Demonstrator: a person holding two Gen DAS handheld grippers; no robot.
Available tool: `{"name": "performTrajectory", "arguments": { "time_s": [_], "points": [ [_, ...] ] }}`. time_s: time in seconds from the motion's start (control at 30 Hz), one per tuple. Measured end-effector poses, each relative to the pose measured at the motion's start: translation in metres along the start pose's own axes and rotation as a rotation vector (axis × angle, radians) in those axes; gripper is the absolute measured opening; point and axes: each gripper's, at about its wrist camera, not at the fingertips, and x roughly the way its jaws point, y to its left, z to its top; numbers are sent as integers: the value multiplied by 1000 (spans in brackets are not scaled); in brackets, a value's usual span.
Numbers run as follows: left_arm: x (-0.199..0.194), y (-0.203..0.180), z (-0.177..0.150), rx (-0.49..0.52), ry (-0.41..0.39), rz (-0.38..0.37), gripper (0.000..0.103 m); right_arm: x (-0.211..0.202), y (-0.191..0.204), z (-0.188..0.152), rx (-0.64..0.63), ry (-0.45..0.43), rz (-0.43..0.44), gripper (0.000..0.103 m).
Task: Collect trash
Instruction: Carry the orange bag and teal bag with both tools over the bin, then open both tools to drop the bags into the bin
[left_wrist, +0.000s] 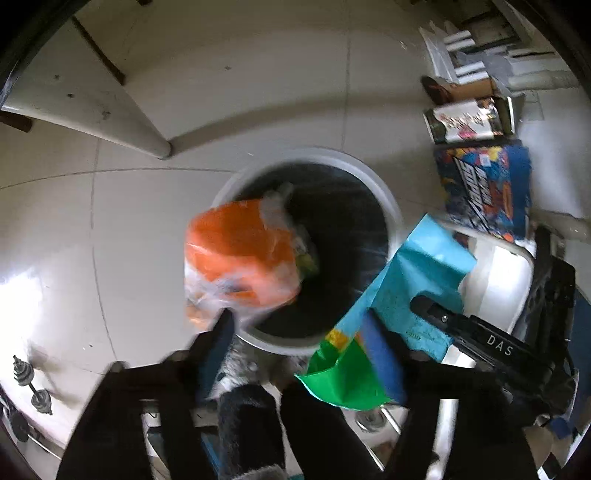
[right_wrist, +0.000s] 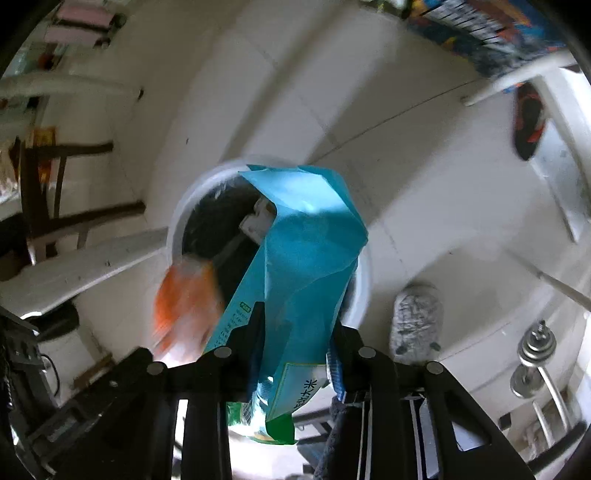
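Note:
A white round bin with a black liner stands on the tiled floor right below both grippers. An orange and clear plastic bag is blurred over the bin's near-left rim, just beyond my left gripper, which is wide open with nothing pressed between its pads. My right gripper is shut on a teal and green packet that hangs over the bin. The orange bag shows blurred to its left. The packet also shows in the left wrist view.
Colourful boxes lie on the floor right of the bin, next to a white chair. A white bench stands left of the bin. A grey slipper, a dumbbell and a dark shoe lie nearby.

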Motion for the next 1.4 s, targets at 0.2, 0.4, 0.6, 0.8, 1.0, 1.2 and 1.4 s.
{"name": "performTrajectory", "arguments": {
  "time_s": [0.2,0.4,0.6,0.8,1.0,1.2,1.4],
  "points": [
    [-18,12,-17,8,-75,119,100,-4,11,-13,-112,-5,-51,102],
    [-40,6,-42,61,-149,248,100,-22,35,-42,-309,-68,-262,102],
    [-64,-8,-67,84,-159,283,100,-58,46,-66,-363,-134,-361,102],
    [-105,-23,-93,81,-183,275,100,-111,58,-89,-377,-164,-376,102],
    [-162,-38,-121,80,-203,269,100,-176,81,-126,-409,-184,-378,102],
    [-223,-51,-149,82,-222,254,100,-249,111,-163,-433,-213,-361,102],
    [-287,-61,-168,83,-259,247,100,-317,142,-198,-448,-232,-333,102]
  ]
}}
